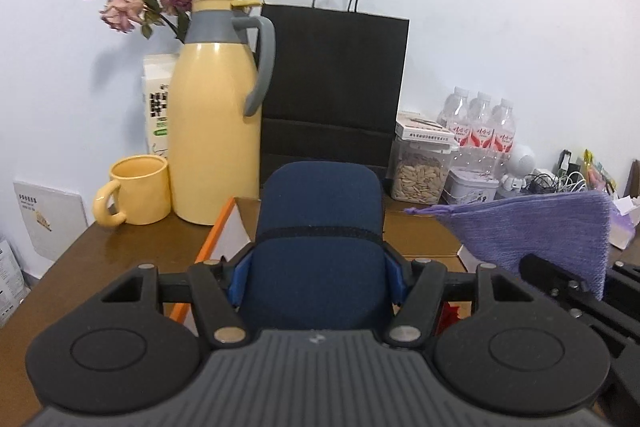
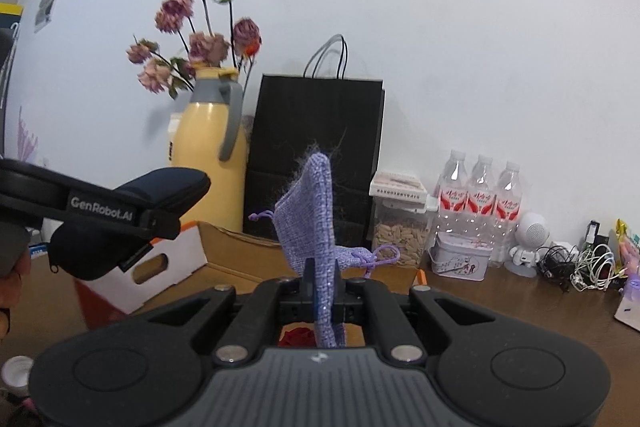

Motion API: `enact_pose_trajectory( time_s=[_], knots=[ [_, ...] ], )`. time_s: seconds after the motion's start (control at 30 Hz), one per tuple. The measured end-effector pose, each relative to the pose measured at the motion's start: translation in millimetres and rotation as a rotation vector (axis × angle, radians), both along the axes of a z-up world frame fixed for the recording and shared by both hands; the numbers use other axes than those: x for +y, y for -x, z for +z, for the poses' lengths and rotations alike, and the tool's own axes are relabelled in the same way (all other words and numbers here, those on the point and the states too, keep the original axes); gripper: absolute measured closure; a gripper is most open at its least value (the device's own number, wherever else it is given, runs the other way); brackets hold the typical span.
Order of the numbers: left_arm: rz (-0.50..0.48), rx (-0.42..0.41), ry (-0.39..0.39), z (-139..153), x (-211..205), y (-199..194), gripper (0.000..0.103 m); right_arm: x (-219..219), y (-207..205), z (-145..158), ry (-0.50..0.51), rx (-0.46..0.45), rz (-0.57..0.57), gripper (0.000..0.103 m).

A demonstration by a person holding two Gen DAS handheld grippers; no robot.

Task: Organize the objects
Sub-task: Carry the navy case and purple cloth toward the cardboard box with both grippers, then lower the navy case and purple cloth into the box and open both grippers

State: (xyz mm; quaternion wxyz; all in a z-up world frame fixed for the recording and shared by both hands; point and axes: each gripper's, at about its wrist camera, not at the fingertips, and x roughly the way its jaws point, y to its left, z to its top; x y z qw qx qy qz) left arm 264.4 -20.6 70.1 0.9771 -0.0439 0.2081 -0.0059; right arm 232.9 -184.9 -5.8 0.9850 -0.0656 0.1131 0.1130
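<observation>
Partly hidden: red item (image 2: 298, 337) under right tool (image 2: 320, 291) clamping purple pouch (image 2: 310, 211).

In the left wrist view, a mug (image 1: 138, 189) is set at left centre, with a thermos (image 1: 216, 111) just to its right. A paper bag (image 1: 334, 91) is placed right of the thermos, against the wall. At right centre, a seed jar (image 1: 420, 173) is found, with three bottles (image 1: 478, 125) behind it. A cardboard box (image 2: 224, 259) is seen at lower centre of the right wrist view.
</observation>
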Motion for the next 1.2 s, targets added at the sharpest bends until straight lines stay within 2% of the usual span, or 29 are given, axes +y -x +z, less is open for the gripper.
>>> enact_pose_trajectory(
  time_s=[0.23,0.4,0.5,0.57,0.6,0.63,0.67,0.7,0.73,1.2],
  knots=[
    [0.053,0.022,-0.059,-22,-3,-35,0.039,4,-41,-17,0.018,0.054,-0.019,0.1],
    [0.068,0.079,-0.047,-33,7,-48,0.04,0,-56,-32,0.022,0.124,-0.032,0.1],
    [0.068,0.087,-0.042,-37,8,-48,0.036,1,-56,-34,0.027,0.136,-0.031,0.099],
    [0.068,0.076,-0.036,-37,8,-45,0.024,2,-55,-34,0.031,0.142,-0.031,0.089],
    [0.069,0.058,-0.035,-36,7,-42,0.002,2,-55,-35,0.033,0.149,-0.033,0.075],
    [0.08,0.026,-0.035,-35,7,-37,0.0,2,-56,-35,0.032,0.156,-0.034,0.052],
    [0.089,0.006,-0.038,-33,7,-34,0.0,2,-56,-35,0.031,0.16,-0.04,0.039],
    [0.089,-0.003,-0.039,-32,6,-32,0.0,1,-56,-35,0.029,0.162,-0.045,0.017],
    [0.086,-0.007,-0.032,-31,7,-30,0.0,0,-54,-35,0.024,0.156,-0.05,0.003],
    [0.058,-0.019,-0.034,-28,0,-18,0.0,-2,-35,-23,-0.003,0.146,-0.004,0.0]
  ],
)
